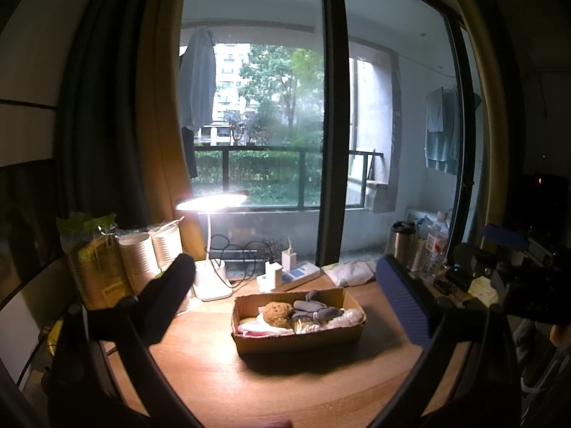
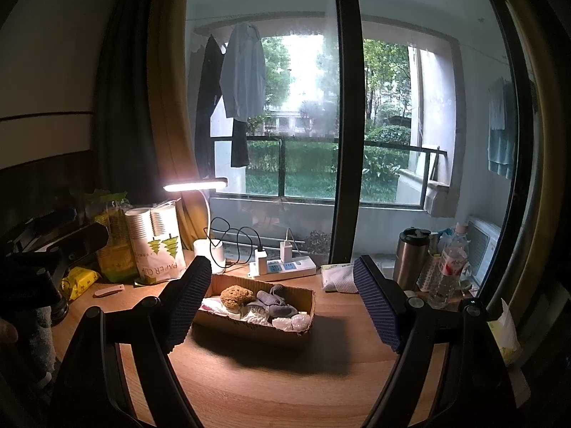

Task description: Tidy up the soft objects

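Tongs, left (image 1: 285,306) and right (image 2: 282,306), wide apart, empty, above cardboard box (image 2: 249,326).

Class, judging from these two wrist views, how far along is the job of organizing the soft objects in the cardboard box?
Done: the brown sponge, grey socks and white soft pieces already lie inside the cardboard box; whether they are sorted is unclear. In hand: nothing; the left gripper and right gripper both stand with jaws open and empty before the box. Left: the white cloth lies on the desk outside it.
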Demonstrator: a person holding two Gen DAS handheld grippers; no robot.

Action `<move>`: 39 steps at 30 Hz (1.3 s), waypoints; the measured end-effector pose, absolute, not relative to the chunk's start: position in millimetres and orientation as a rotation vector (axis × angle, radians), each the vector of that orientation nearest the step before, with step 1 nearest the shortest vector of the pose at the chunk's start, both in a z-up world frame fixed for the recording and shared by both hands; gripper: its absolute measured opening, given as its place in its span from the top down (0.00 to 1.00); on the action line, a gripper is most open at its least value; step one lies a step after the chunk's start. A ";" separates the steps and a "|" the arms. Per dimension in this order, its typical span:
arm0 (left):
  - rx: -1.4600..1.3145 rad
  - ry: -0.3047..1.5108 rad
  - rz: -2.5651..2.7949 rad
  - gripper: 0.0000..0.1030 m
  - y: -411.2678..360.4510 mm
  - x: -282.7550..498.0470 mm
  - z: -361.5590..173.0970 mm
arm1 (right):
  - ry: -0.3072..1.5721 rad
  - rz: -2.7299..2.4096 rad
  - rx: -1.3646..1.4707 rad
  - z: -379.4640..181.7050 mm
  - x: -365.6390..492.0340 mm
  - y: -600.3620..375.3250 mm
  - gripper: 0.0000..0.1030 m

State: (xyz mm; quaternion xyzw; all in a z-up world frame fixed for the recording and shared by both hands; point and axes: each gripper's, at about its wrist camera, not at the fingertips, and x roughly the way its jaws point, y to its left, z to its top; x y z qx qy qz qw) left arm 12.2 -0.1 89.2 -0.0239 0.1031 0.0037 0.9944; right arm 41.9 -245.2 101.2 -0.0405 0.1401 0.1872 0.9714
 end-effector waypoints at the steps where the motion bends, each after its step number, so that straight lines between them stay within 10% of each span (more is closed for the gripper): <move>1: -0.048 0.208 0.008 0.01 -0.3 12.5 88.8 | 0.282 0.378 -0.081 101.2 41.9 -245.2 0.18; 39: -0.050 0.220 -0.011 0.01 -4.7 11.2 83.0 | 0.290 0.382 -0.088 96.9 43.8 -244.7 0.18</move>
